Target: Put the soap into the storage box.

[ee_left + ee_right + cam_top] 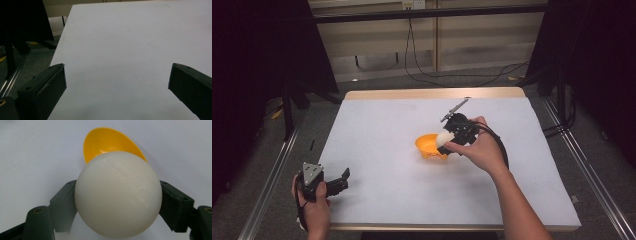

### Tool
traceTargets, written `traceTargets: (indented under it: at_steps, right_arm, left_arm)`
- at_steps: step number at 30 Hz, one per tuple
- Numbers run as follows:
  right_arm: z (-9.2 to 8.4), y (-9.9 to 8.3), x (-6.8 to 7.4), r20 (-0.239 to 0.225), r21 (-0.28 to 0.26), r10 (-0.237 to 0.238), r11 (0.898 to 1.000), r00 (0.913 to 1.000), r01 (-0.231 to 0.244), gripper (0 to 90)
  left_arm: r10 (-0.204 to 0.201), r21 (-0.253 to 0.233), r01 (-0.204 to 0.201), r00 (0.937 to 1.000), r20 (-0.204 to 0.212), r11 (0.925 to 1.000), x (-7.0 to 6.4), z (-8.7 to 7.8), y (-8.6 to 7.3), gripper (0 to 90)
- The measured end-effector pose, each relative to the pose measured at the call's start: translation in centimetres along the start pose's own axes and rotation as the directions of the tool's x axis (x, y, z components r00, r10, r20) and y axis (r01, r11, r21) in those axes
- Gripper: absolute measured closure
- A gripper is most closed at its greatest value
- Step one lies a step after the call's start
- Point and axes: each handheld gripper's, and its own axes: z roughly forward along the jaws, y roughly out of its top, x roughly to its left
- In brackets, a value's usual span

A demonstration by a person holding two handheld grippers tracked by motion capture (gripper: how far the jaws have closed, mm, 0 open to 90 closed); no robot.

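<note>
White sheet covers the table (pixel 377 130), wooden edge at the far side, dark curtains left and right, black cables on the floor behind. Right gripper (pixel 446 144) held in the person's right hand (pixel 479 150) near table centre, tilted down toward an orange bowl (pixel 428 145). Jaws clamped on a white ball (pixel 444 138), one pad on each side of it; right gripper view shows the ball (pixel 117 195) pinched between both black jaws with the bowl (pixel 107 142) just behind and below it, hollow side facing the camera. Ball sits at the bowl's rim on the hand side, above the sheet; can't tell if ball and bowl touch. Left gripper (pixel 339 181) at the near left corner of the table, held by the left hand (pixel 314 207), grey plate on top. Its jaws stand wide apart with nothing between them, just bare sheet (pixel 130 50) ahead. Left gripper well apart from bowl and ball.
</note>
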Motion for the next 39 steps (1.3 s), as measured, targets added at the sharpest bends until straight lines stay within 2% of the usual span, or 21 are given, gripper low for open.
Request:
traceTargets:
  at_steps: [13, 23, 34, 39]
  right_arm:
    - [1.9, 1.2, -0.2, 0.005, 0.013, 0.019, 1.000, 0.9998, -0.019, 24.4]
    - [3.3, 2.1, -0.5, 0.010, 0.040, 0.002, 0.999, 0.9999, -0.003, 24.4]
    - [4.4, 2.2, -0.9, 0.015, 0.060, -0.017, 0.998, 0.9997, 0.016, 24.3]
    - [4.5, 2.2, -0.9, 0.013, 0.064, -0.008, 0.998, 0.9999, 0.007, 24.3]
  left_arm:
    - [0.002, 0.001, -0.002, 1.0000, 0.002, 1.0000, 0.0, 0.0, 0.0, 1.1]
    - [0.005, 0.002, -0.005, 1.0000, 0.007, 1.0000, 0.0, 0.0, 0.0, 1.1]
    - [0.007, 0.002, -0.007, 1.0000, 0.007, 1.0000, 0.0, 0.0, 0.0, 1.1]
    - [0.006, 0.002, -0.006, 1.0000, 0.007, 1.0000, 0.0, 0.0, 0.0, 1.1]
